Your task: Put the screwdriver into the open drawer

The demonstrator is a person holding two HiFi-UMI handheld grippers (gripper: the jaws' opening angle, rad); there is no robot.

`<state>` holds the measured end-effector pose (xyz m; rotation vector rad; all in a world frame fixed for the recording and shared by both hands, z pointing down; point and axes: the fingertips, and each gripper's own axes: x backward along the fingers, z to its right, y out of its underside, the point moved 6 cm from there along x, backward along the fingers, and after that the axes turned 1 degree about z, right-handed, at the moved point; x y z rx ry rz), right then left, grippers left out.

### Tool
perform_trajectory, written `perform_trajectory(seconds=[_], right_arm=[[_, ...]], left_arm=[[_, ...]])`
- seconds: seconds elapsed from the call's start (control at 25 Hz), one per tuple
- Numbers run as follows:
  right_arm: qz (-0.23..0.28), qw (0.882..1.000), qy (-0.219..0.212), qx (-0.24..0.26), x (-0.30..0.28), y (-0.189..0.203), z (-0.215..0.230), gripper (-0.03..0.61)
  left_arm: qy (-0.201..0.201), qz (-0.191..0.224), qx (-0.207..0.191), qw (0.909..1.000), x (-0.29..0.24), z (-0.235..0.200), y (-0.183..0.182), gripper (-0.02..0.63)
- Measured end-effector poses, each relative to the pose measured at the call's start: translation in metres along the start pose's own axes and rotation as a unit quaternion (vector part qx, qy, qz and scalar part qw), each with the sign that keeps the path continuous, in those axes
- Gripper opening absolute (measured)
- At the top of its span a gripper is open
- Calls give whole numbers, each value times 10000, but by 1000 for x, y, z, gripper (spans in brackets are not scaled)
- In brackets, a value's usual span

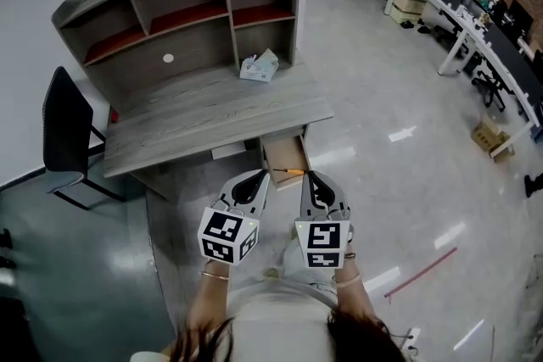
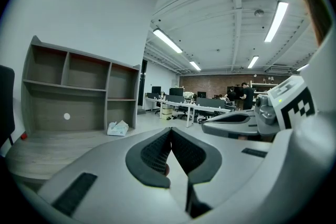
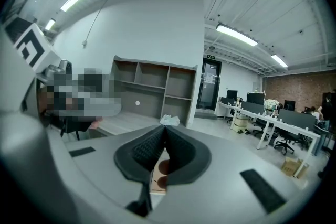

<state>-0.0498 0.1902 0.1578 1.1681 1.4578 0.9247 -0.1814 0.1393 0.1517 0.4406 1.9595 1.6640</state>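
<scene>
The left claw [image 1: 265, 175] and the right claw [image 1: 307, 175] hang side by side over the floor in front of the tabletop [image 1: 204, 110], tips toward it. In the left gripper view the jaws of the left claw [image 2: 170, 131] are pressed together, with only a small reddish spot low in the gap, too small to identify. In the right gripper view the right claw [image 3: 164, 129] is likewise closed on nothing, and a strip of brown drawer floor shows through the slit below the tips.

The drawer [image 1: 282, 153] is pulled out from under the tabletop's front edge, near its right corner. The orange screwdriver [image 1: 289, 172] lies crosswise at the drawer's near end, between the two claw tips. Whether it rests inside or on the front rim cannot be told.

A shelf unit [image 1: 170, 4] stands along the tabletop's back edge, and a white crumpled packet [image 1: 259, 65] lies near the back right corner. A black chair [image 1: 66, 127] stands off the left edge. Rows of office desks [image 1: 475, 21], a cardboard box [image 1: 490, 136] and a red floor strip [image 1: 422, 272] lie well apart to the right. Nothing stands between the claws and the drawer.
</scene>
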Motion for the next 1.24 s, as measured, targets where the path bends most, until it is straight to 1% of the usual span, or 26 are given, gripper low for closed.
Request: perform_trajectory(seconds=[0.28, 0.8, 1.24], right_arm=[[-4, 10000, 32, 88, 15, -4, -8, 26], [-43, 10000, -6, 34, 35, 4, -18, 26], [-36, 10000, -20, -7, 50, 7, -13, 26]], left_arm=[[-28, 54, 33, 10000, 16, 4, 0, 17], [18, 3, 34, 10000, 36, 19, 11, 17], [141, -51, 34, 9999, 40, 38, 14, 17]])
